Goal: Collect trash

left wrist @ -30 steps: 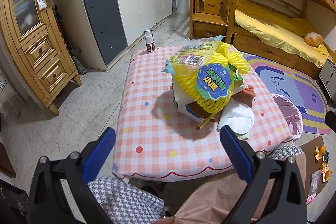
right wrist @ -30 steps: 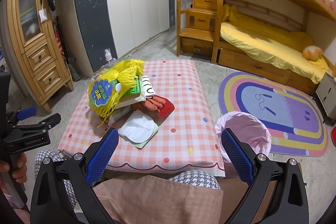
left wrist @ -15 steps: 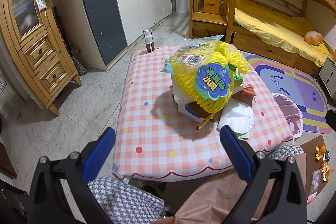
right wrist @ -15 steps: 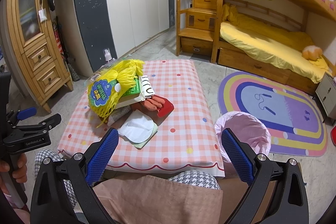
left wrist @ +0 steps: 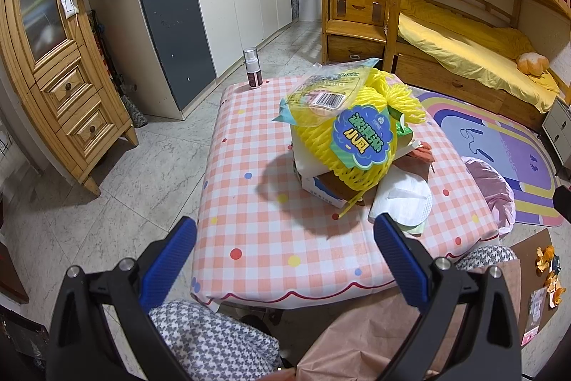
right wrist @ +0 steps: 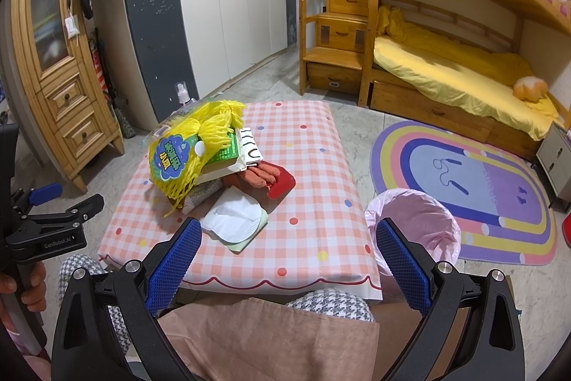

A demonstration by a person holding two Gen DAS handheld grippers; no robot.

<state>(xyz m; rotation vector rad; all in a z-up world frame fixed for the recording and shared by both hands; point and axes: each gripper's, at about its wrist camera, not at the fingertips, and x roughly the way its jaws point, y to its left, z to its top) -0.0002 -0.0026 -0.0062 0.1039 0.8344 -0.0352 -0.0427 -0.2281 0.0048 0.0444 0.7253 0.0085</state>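
Observation:
A pile of trash lies on the pink checked table (left wrist: 271, 224): a yellow mesh net with a green label (left wrist: 353, 138), a clear plastic bag (left wrist: 321, 95), a cardboard box (left wrist: 321, 191), a white face mask (left wrist: 403, 202) and red wrappers (right wrist: 274, 179). The pile also shows in the right wrist view, with the net (right wrist: 192, 149) and mask (right wrist: 235, 220). A bin with a pink liner (right wrist: 417, 224) stands on the floor right of the table. My left gripper (left wrist: 285, 259) and right gripper (right wrist: 285, 259) are both open, empty, held above the table's near edge.
A small spray bottle (left wrist: 252, 68) stands at the table's far left corner. A wooden cabinet (left wrist: 60, 66) is left, wardrobes behind, a bunk bed (right wrist: 464, 74) and rainbow rug (right wrist: 474, 177) right. Orange peel (left wrist: 549, 274) lies on cardboard on the floor.

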